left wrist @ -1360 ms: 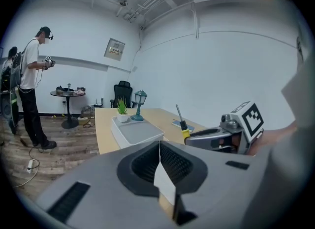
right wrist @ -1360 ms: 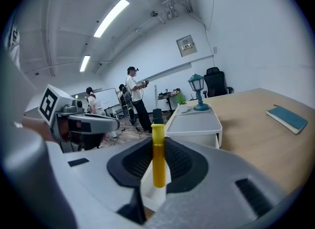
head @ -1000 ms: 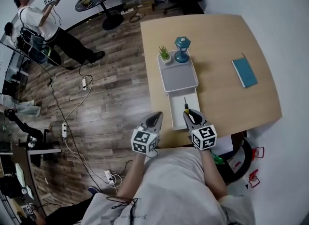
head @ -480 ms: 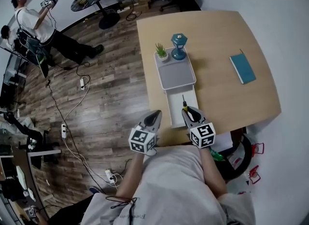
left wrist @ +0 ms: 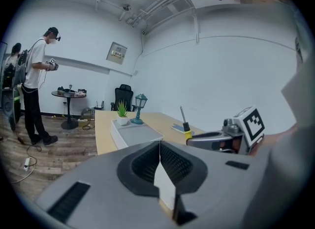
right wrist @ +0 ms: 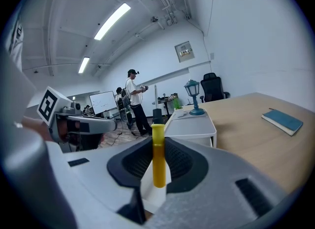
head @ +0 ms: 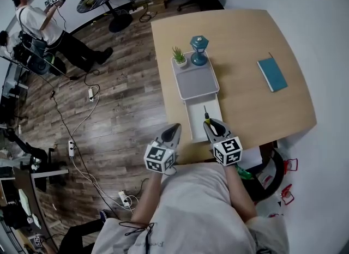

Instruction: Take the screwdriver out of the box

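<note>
On the right gripper (head: 209,124) the fingers pinch the screwdriver (right wrist: 158,160) by its yellow handle. Its long axis stands between them, shaft pointing up past the fingertips, over the near end of the box (head: 195,115). On the left gripper (left wrist: 159,149) the fingers are pressed together, empty, left of the box. We judge the right gripper alone must carry it up, clear of the rim.

1 worktop (head: 245,35) w/ 1 box (head: 197,83), 1 plant (head: 178,56), 1 lantern (head: 199,49), 1 notebook (head: 272,74). 1 screwdriver (head: 206,115). 2 tools: left tool (head: 175,127), right tool (head: 211,124).
</note>
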The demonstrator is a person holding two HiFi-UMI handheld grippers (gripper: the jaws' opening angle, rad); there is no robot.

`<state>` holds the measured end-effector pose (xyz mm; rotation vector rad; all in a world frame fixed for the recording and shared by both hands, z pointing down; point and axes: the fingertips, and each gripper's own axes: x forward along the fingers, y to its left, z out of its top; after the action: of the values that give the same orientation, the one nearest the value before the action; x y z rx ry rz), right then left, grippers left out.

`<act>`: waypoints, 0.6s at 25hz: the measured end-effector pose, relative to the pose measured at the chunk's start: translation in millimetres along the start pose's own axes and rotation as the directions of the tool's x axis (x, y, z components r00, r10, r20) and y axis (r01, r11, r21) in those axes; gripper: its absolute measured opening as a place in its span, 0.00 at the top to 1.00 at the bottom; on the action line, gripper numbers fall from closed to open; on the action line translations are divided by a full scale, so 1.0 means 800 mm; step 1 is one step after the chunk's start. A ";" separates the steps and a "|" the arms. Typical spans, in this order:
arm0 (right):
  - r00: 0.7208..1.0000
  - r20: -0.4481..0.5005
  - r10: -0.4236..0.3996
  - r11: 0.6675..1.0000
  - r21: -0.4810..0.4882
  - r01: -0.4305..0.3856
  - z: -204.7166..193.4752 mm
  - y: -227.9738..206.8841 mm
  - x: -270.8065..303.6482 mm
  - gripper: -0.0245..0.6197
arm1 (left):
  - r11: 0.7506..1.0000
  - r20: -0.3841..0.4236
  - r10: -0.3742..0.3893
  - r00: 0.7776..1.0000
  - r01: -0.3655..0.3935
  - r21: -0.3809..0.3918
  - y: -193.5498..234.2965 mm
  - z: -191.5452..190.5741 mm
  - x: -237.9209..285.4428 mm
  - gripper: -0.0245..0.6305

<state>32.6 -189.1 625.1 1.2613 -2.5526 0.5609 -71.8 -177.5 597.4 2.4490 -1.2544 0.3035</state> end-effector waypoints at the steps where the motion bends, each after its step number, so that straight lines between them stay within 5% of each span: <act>1: 1.000 0.002 -0.001 1.000 0.000 0.001 0.000 -0.001 -0.001 0.84 | 1.000 0.000 0.000 1.000 0.000 -0.001 0.000 0.000 0.000 0.95; 15: 1.000 0.024 -0.019 1.000 -0.017 0.020 0.006 -0.005 -0.002 0.84 | 0.999 -0.003 -0.039 0.999 0.039 0.022 -0.015 0.002 0.003 0.96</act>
<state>36.8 -192.5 620.8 1.2933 -2.5563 0.5222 -61.0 -173.5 594.0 2.4874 -1.2068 0.3111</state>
